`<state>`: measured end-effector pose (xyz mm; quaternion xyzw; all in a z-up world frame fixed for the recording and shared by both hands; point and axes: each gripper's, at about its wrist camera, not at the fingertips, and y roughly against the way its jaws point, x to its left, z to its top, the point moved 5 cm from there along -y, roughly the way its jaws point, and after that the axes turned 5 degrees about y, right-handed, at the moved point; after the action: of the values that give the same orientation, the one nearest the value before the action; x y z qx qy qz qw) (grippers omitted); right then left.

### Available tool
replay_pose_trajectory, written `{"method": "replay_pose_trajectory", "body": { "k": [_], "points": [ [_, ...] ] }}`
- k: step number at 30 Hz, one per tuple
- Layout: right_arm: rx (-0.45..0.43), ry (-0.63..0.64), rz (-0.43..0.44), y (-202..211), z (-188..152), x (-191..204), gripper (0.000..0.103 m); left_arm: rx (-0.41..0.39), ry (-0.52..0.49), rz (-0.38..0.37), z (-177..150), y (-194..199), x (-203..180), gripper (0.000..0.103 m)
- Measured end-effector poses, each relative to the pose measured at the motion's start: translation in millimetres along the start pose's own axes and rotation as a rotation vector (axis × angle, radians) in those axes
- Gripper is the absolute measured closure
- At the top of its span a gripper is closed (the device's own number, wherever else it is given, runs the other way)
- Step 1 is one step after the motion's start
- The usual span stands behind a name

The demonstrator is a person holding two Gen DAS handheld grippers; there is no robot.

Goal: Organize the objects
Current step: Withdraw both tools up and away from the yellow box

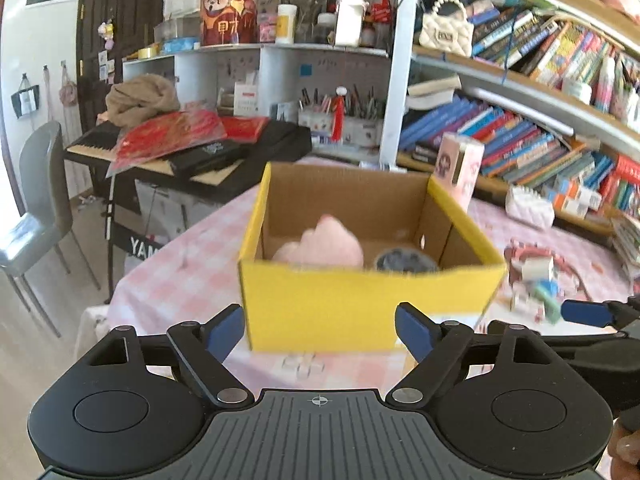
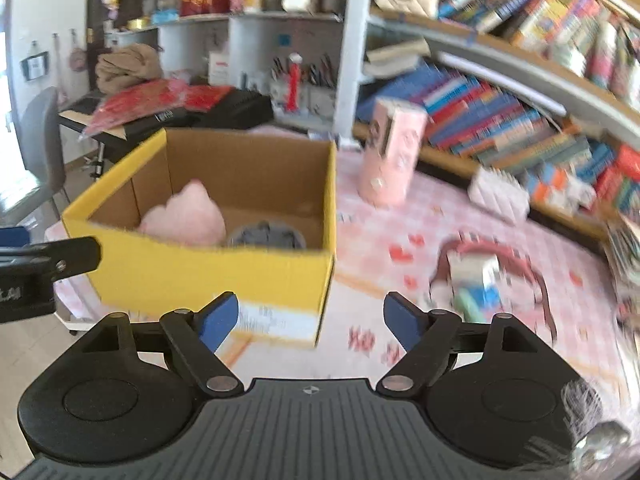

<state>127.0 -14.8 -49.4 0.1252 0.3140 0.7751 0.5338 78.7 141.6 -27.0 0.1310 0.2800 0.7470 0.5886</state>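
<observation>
We see two hand-held grippers facing a yellow cardboard box (image 1: pixel 360 304) that stands on the counter (image 1: pixel 188 276), which is covered by a pink checked cloth. The box already holds a pink plush item (image 1: pixel 324 246) and a dark round object (image 1: pixel 404 261). The remaining loose things, a cluster of small toys (image 2: pixel 476 280) on the cloth, lie right of the box; a tall pink carton (image 2: pixel 390 152) stands upright beyond them, and a white quilted pouch (image 2: pixel 500 194) lies farther right by the bookshelf (image 2: pixel 500 92).

The left gripper (image 1: pixel 320 330) points straight at the near wall of the box, its jaws wide apart and empty. The right gripper (image 2: pixel 310 320) is aimed at the box's near right corner, jaws likewise wide and holding nothing; the toy cluster sits just right of its right-hand finger.

We judge the right hand the nearer to the toy cluster, which lies ahead and to the right of its jaws. The cluster is too blurred for us to name a long axis. Both grippers tilt downward toward the counter, side by side.
</observation>
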Motion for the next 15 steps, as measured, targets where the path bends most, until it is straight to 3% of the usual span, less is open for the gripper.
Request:
{"method": "replay_pose_trajectory", "body": {
  "k": [15],
  "points": [
    [0.063, -0.078, -0.089, 52.2, -70.1, 15.6, 0.015, 0.085, -0.08, -0.039, -59.0, 45.5, 6.4, 0.013]
  ]
}}
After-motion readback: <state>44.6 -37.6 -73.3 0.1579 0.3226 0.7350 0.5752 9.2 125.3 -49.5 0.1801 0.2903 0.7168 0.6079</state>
